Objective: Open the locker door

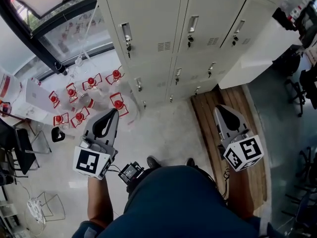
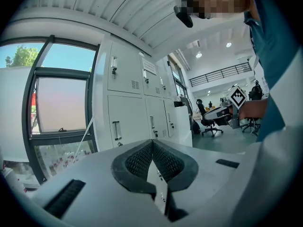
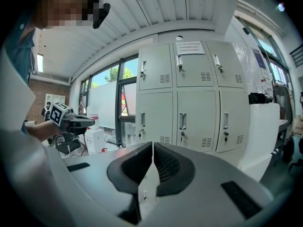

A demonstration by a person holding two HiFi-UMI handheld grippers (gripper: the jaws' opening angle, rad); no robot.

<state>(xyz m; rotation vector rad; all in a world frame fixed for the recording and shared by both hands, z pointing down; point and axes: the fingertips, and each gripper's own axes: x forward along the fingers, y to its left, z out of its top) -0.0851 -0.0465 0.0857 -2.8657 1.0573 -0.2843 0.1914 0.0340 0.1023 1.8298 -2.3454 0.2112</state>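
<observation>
While the left gripper (image 1: 114, 112) and right gripper (image 1: 218, 108) hang before them, the locker doors (image 1: 148, 19) stand closed.
Both pairs of jaws are pressed together on nothing, pointing toward the doors, well apart from them.

Pale floor (image 1: 163, 133), wooden pallet (image 1: 208, 118), large window (image 2: 61, 103), office chair (image 2: 207, 122).

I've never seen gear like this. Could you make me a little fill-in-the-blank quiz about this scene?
1. The left gripper and the right gripper both have their jaws ____.
2. Each gripper holds ____.
3. Every locker door in view is ____.
Missing words: shut; nothing; closed.
</observation>
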